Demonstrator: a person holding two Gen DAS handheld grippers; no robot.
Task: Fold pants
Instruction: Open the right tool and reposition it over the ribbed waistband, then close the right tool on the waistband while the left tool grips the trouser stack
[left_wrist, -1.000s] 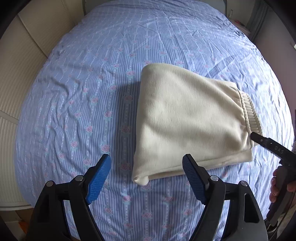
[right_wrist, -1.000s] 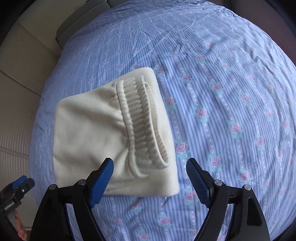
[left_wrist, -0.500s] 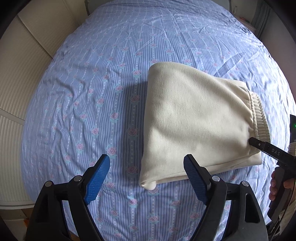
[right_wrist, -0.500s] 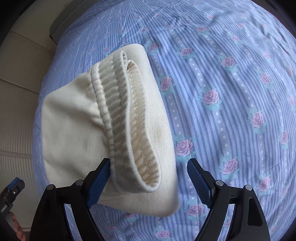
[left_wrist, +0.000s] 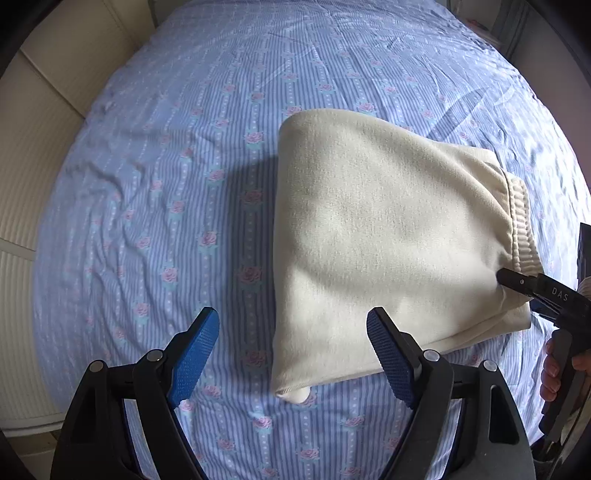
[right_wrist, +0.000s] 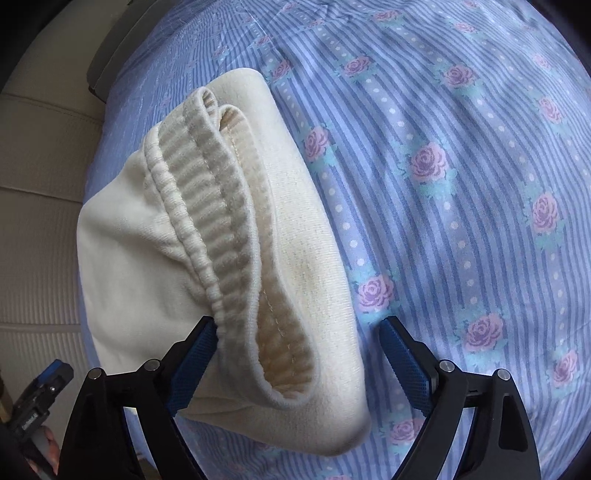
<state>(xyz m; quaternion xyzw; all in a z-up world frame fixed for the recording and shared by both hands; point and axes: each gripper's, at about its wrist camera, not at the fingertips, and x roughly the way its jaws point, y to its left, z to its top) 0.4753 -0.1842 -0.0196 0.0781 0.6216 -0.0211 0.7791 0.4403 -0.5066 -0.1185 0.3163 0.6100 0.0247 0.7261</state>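
Cream pants (left_wrist: 384, 236), folded on bed (left_wrist: 155, 192), centre frame; right gripper (right_wrist: 295, 354) jaws apart straddling waistband (right_wrist: 221, 236) to grasp; left gripper (left_wrist: 291, 347) jaws apart, idle.

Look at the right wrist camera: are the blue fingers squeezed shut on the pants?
No, the right gripper is wide open, its blue fingers straddling the ribbed waistband end of the cream pants without clamping it.

Bed (left_wrist: 155, 192): covered by a blue-and-white striped sheet printed with pink roses, creased toward its left edge. Lying directly on it: one pair of cream pants (left_wrist: 376, 236), folded into a compact bundle, ribbed elastic waistband (right_wrist: 207, 229) uppermost at the end toward the bed's right edge.
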